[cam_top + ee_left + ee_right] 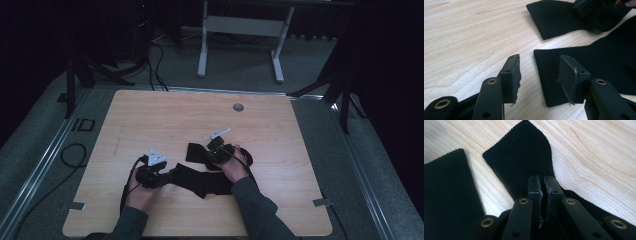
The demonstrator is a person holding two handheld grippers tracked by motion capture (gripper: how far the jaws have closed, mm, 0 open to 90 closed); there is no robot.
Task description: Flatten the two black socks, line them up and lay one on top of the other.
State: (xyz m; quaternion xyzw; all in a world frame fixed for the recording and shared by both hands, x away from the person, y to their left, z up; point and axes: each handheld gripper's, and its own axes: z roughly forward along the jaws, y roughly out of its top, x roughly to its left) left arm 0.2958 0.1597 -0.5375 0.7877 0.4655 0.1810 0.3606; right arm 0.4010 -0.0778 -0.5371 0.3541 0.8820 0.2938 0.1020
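Note:
Two black ribbed socks lie on the wooden table (150,120). The nearer sock (205,182) (604,62) runs between the person's hands. My left gripper (170,176) (539,75) is open, its jaws standing either side of this sock's cuff edge, low over the table. The farther sock (195,151) (556,17) (524,152) lies flat, cuff pointing away from my right gripper (207,152) (541,182). That gripper is shut, its pads pinched together on the sock's fabric, which gathers toward them. The nearer sock's cuff (446,187) lies at the left of the right gripper view.
A small grey round cap (238,107) is set in the table near its far edge. Beyond the table stands a white desk frame (240,30). Black cables (75,155) lie on the floor at the left. Bare wood surrounds the socks.

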